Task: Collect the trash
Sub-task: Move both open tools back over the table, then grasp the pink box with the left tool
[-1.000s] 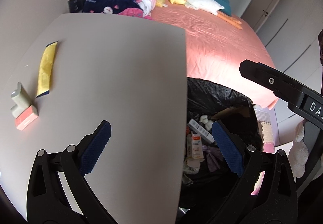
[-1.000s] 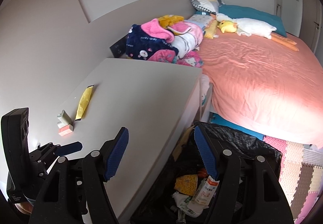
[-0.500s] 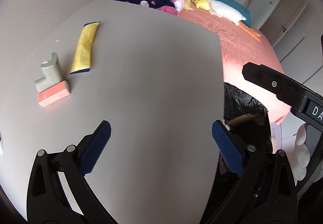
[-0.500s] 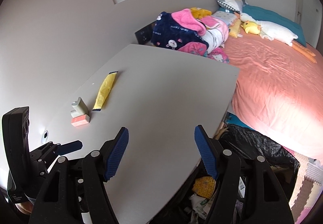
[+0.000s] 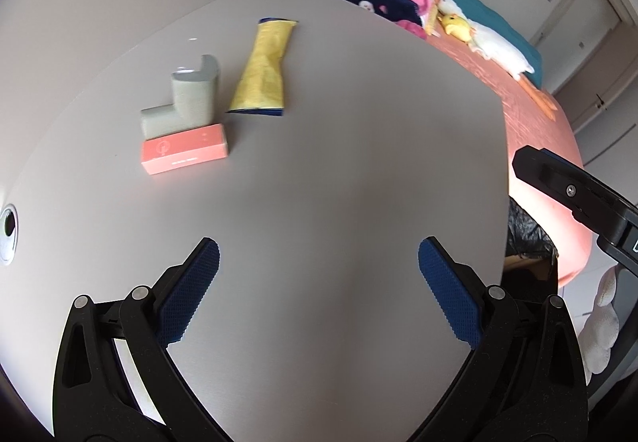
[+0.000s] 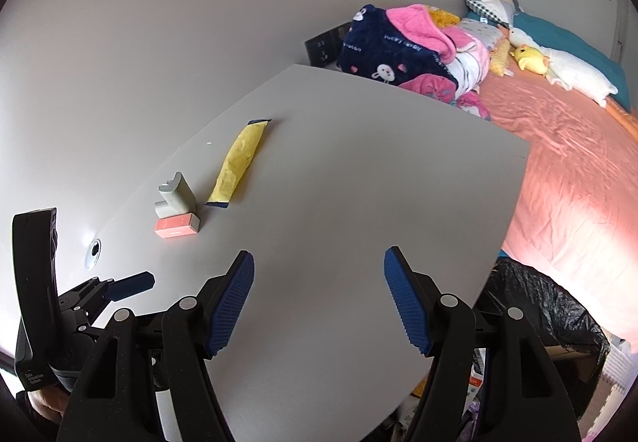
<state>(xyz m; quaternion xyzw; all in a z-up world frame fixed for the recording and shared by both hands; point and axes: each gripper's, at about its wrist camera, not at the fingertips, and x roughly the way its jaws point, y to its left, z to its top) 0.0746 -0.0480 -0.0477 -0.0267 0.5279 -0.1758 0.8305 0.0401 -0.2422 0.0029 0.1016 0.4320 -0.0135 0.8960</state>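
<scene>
Three bits of trash lie on the grey table [image 5: 339, 170] [image 6: 359, 182]: a yellow wrapper [image 5: 266, 67] [image 6: 238, 163], a grey L-shaped piece [image 5: 187, 99] [image 6: 175, 196] and a pink box [image 5: 185, 154] [image 6: 177, 226]. My left gripper [image 5: 318, 260] hangs open over the bare tabletop, below and right of them, nothing between its blue pads. Further right over the table, my right gripper [image 6: 319, 274] is open and empty too. A bin with a black bag [image 6: 546, 310] [image 5: 526, 238] stands at the table's right edge.
A bed with a pink sheet [image 6: 574, 162] runs along the right. A heap of blankets [image 6: 406, 43] lies past the table's far edge. There is a round cable hole [image 6: 93, 252] at the table's left, near the wall.
Both grippers have swung left from over the bin to over the tabletop. The wrapper, grey piece and pink box are now larger and nearer the centre. Both stayed open.
</scene>
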